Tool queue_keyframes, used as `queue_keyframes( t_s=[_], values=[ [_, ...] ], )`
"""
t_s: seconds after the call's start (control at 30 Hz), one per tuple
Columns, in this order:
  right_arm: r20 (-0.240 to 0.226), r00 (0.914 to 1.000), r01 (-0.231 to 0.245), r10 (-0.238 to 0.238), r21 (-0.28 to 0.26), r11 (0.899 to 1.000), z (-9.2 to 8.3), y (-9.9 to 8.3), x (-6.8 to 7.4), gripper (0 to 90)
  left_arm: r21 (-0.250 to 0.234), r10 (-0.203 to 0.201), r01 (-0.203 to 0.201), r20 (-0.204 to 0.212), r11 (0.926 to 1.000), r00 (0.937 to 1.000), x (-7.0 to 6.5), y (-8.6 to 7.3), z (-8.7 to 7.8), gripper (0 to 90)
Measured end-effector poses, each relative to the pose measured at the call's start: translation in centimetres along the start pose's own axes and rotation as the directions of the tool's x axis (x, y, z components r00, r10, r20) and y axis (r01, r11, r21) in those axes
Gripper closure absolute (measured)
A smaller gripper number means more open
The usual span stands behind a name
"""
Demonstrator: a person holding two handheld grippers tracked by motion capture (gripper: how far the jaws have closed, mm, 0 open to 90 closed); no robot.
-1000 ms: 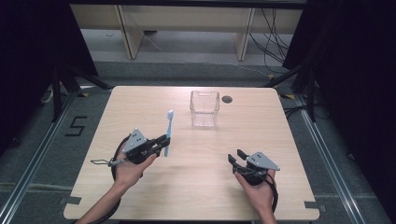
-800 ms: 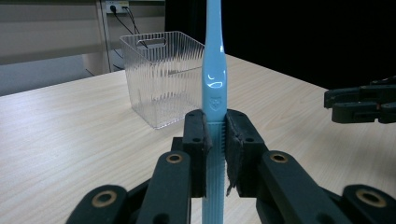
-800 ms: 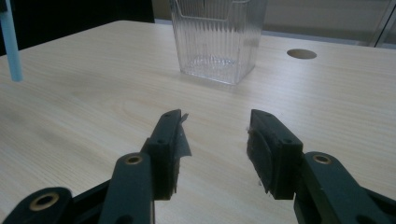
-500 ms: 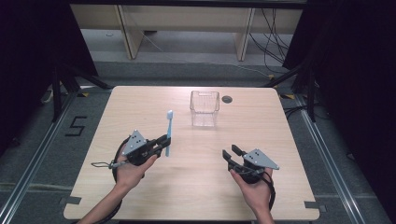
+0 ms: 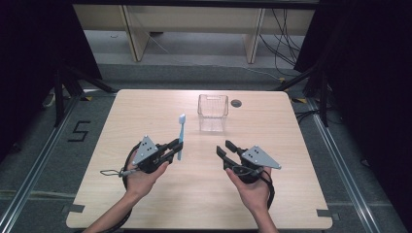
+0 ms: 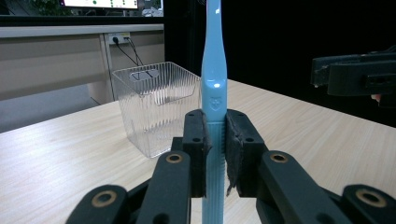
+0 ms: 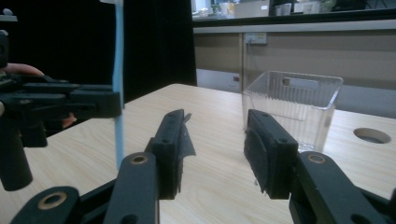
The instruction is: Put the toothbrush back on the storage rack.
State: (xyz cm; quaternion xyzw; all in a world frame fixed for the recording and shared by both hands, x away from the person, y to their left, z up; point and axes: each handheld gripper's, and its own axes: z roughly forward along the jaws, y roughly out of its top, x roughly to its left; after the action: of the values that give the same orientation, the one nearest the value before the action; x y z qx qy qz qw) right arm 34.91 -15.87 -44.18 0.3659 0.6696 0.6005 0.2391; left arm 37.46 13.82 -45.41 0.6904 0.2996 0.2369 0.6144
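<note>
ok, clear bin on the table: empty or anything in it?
Empty. The clear bin shows bare ribbed walls and floor; the toothbrush is clamped in the left gripper.

the toothbrush point(image 6: 214, 88) head is cut off by the left gripper view's top edge; pads point(image 6: 233, 154) hide part of its handle.

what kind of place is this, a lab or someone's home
Most likely a lab or recording studio: black curtains flank a lone wooden table, loose cables trail behind it, and the floor bears a taped number 5.
</note>
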Motion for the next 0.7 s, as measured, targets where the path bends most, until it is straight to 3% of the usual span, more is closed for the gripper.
queue_keyframes(
  t_s=[0.1, 0.13, 0.17, 0.2, 0.23, 0.27, 0.3, 0.33, 0.37, 0.5, 0.7],
  values=[
    [-0.009, 0.9998, 0.018, -0.018, 0.0, 1.0, 0.3, 0.2, 0.2, 58.8, -0.001, 0.003, -0.003, 0.003, 1.0, 1.0, -0.2, 0.0, 0.2, 78.4],
    [-0.019, 0.9998, -0.002, 0.002, -0.003, 1.0, 0.7, 0.3, 0.6, 59.2, -0.003, 0.007, -0.007, 0.006, 1.0, 1.0, -0.5, 0.0, 0.3, 78.4],
    [-0.017, 0.9996, 0.022, -0.022, -0.011, 1.0, 0.9, 0.3, 0.5, 59.5, -0.003, 0.012, -0.012, 0.008, 0.9999, 0.9999, -0.6, 0.0, 0.4, 78.4],
    [-0.031, 0.9995, 0.005, -0.005, -0.006, 1.0, 1.0, 0.4, 0.7, 59.8, -0.004, 0.011, -0.011, 0.01, 0.9999, 0.9999, -0.7, 0.0, 0.5, 78.4],
    [-0.026, 0.9994, 0.022, -0.023, -0.013, 1.0, 1.2, 0.5, 0.7, 60.0, -0.004, 0.014, -0.014, 0.013, 0.9999, 0.9998, -0.8, 0.0, 0.5, 78.4],
    [-0.035, 0.9994, 0.0, 0.0, -0.013, 1.0, 1.3, 0.5, 1.0, 60.1, -0.004, 0.015, -0.015, 0.014, 0.9999, 0.9998, -0.9, 0.1, 0.6, 78.4],
    [-0.038, 0.9993, 0.003, -0.003, 0.001, 1.0, 1.4, 0.6, 1.1, 60.2, -0.006, 0.013, -0.013, 0.015, 0.9999, 0.9998, -1.1, 0.1, 0.7, 78.4],
    [-0.037, 0.9991, 0.021, -0.022, -0.02, 1.0, 1.6, 0.7, 1.0, 60.3, -0.005, 0.019, -0.019, 0.019, 0.9998, 0.9997, -1.2, 0.1, 0.8, 78.5],
    [-0.05, 0.9987, 0.002, -0.003, -0.013, 1.0, 1.7, 0.7, 1.2, 60.4, -0.007, 0.023, -0.023, 0.021, 0.9997, 0.9995, -1.2, 0.1, 0.8, 78.5],
    [-0.046, 0.9987, 0.018, -0.02, -0.031, 0.999, 2.0, 0.8, 1.4, 60.6, -0.007, 0.028, -0.028, 0.027, 0.9996, 0.9992, -1.6, 0.1, 1.1, 78.4],
    [-0.057, 0.9984, 0.002, -0.004, -0.029, 1.0, 2.3, 1.4, 1.9, 60.8, -0.003, 0.033, -0.032, 0.031, 0.9995, 0.999, -1.9, -0.1, 1.3, 78.4]
  ],
)
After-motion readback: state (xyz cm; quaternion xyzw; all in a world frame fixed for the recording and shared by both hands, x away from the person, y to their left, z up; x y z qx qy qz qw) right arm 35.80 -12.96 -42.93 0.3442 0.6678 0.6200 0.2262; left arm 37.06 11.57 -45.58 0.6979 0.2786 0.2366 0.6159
